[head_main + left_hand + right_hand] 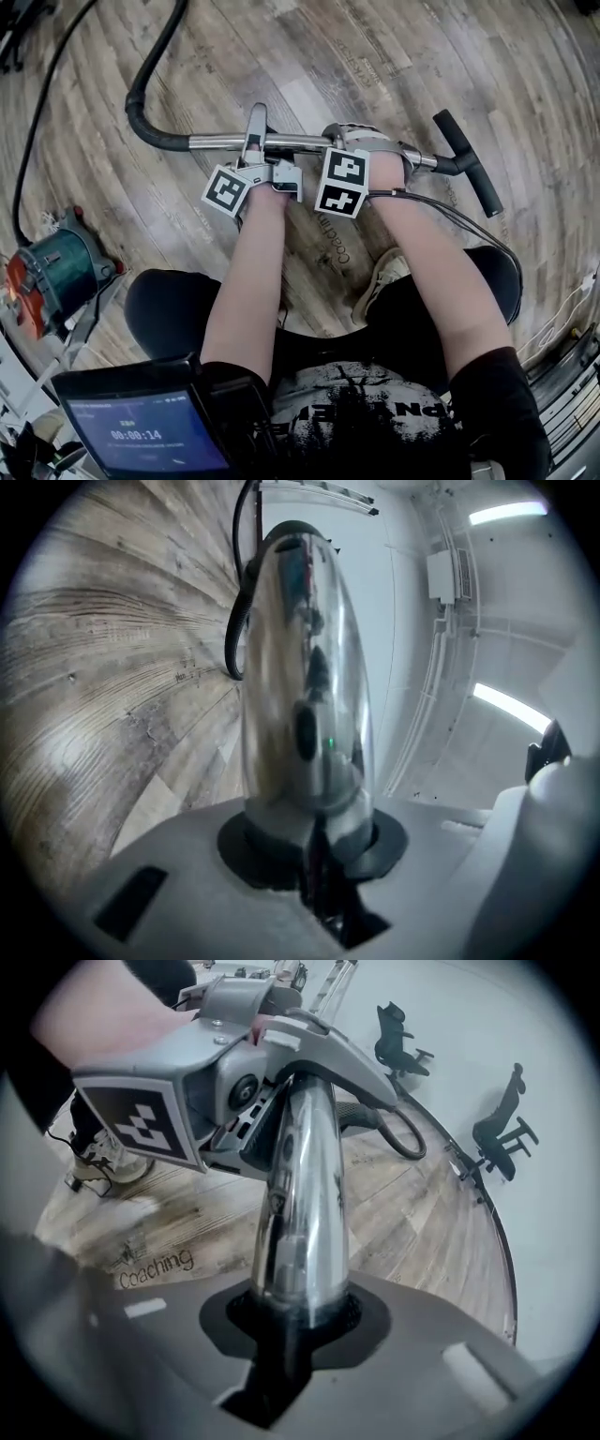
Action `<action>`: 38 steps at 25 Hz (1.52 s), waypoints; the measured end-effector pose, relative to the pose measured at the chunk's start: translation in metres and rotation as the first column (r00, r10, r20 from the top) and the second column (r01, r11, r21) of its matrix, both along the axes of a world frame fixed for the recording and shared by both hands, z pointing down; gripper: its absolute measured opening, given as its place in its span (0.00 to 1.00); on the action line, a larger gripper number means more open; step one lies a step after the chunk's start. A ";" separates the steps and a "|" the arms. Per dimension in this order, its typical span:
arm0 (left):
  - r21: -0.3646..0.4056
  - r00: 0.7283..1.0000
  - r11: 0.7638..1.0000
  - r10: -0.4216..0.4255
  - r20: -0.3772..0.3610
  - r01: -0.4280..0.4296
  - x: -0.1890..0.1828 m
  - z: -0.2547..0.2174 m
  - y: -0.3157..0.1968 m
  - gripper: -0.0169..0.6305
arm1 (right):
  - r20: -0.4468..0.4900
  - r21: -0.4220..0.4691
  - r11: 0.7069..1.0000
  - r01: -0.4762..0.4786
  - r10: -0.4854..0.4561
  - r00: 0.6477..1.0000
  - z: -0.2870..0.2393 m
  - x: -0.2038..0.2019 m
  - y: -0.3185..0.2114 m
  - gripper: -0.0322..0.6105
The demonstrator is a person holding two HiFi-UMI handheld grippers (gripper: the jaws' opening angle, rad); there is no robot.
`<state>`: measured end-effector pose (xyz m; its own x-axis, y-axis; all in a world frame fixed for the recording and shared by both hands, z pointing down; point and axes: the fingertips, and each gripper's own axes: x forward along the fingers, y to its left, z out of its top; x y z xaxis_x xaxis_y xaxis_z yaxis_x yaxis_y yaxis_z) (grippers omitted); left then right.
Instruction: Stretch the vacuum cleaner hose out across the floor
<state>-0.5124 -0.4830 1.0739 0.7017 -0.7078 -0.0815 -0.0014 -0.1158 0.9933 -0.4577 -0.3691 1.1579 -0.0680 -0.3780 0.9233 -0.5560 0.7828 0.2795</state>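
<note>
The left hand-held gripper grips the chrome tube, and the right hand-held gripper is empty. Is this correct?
Not quite. The right hand-held gripper is not empty: its jaws also clamp the chrome tube, as the right gripper view shows. The left hand-held gripper does grip the tube.

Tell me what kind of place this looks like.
Probably an office-type room, indoors: a wood-look plank floor, black swivel office chairs standing by a plain white wall, and strip lights on the ceiling.
</note>
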 end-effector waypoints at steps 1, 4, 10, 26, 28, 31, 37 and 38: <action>0.004 1.000 1.000 0.005 -0.001 -0.005 0.003 -0.002 0.001 0.12 | 0.004 -0.004 1.000 -0.007 0.007 1.000 -0.001 0.002 0.001 0.18; 0.009 1.000 1.000 0.017 0.015 -0.017 0.010 -0.006 0.005 0.12 | 0.025 -0.011 1.000 -0.024 0.024 0.999 -0.004 0.006 0.004 0.18; 0.067 0.999 0.997 0.022 0.047 -0.026 0.009 -0.045 -0.003 0.12 | 0.067 0.029 0.999 -0.029 0.027 0.997 -0.033 0.001 -0.007 0.18; -0.034 0.995 0.999 0.031 0.100 -0.028 -0.001 -0.356 0.041 0.12 | 0.127 -0.071 0.997 -0.010 0.019 0.992 -0.353 -0.016 0.046 0.18; -0.042 0.993 0.998 0.046 0.108 -0.042 0.007 -0.410 0.053 0.12 | 0.155 -0.091 0.996 -0.018 0.032 0.987 -0.404 -0.013 0.059 0.18; -0.041 0.991 0.997 0.073 0.112 -0.069 0.025 -0.491 0.068 0.13 | 0.193 -0.115 0.993 -0.028 0.050 0.980 -0.482 -0.003 0.075 0.18; 0.119 0.986 0.984 0.117 0.120 -0.131 0.056 -0.639 0.102 0.14 | 0.293 -0.090 0.996 -0.014 0.040 0.955 -0.619 0.021 0.106 0.19; 0.163 0.985 0.977 0.119 0.122 -0.138 0.058 -0.661 0.107 0.13 | 0.314 -0.082 0.997 -0.013 0.038 0.949 -0.637 0.022 0.111 0.19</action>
<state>-0.4546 -0.3760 0.4125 0.7972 -0.5936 -0.1098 -0.0842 -0.2895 0.9535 -0.4359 -0.2582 0.5205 -0.3513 -0.3116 0.8829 -0.6263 0.7792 0.0258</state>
